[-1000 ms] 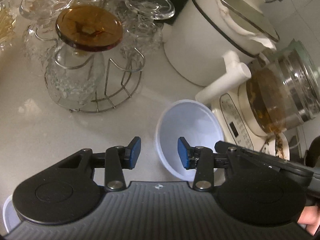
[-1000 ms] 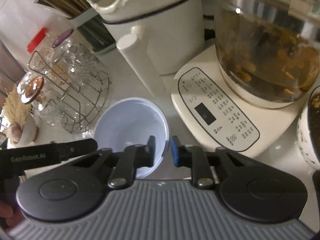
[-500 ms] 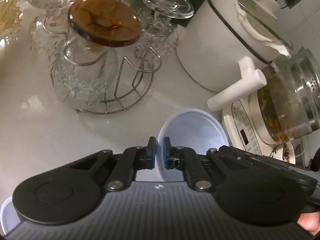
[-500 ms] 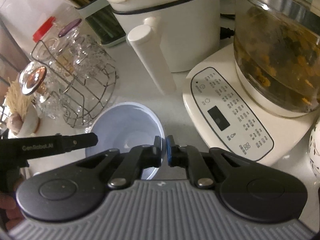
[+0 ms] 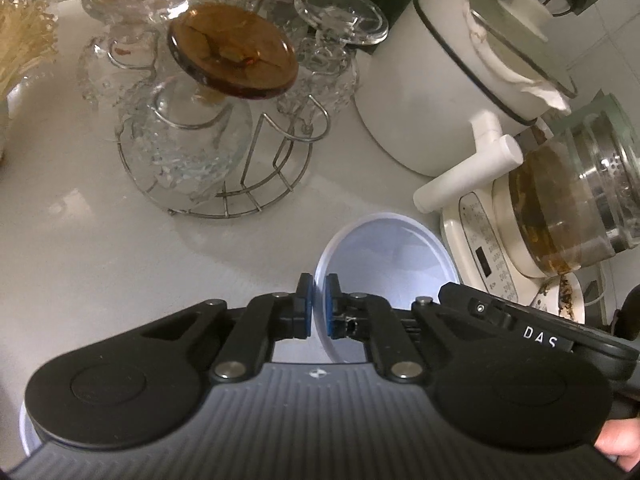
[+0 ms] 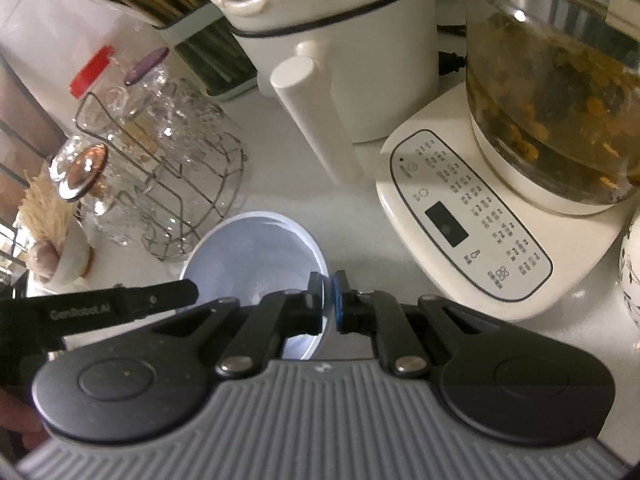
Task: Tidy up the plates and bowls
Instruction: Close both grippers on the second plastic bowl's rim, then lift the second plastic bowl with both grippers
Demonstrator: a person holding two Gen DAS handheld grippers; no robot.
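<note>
A pale blue bowl (image 5: 384,256) is held above the white counter between both grippers. My left gripper (image 5: 319,306) is shut on the bowl's left rim, one blue pad inside and one outside. My right gripper (image 6: 327,300) is shut on the bowl's right rim in the same way; the bowl (image 6: 256,252) fills the lower middle of the right wrist view. The right gripper's body (image 5: 532,328) shows across the bowl in the left wrist view, and the left gripper's body (image 6: 100,308) shows in the right wrist view.
A wire rack of upturned glass cups (image 5: 208,128) stands to the left. A white pot with a handle (image 5: 452,92) and a glass kettle on a cream control base (image 6: 464,220) stand close on the right. A chopstick holder (image 6: 168,4) is at the back.
One second ago both grippers were open around the bowl's rim. Both closed on the rim, and the bowl has since shifted slightly in view while held.
</note>
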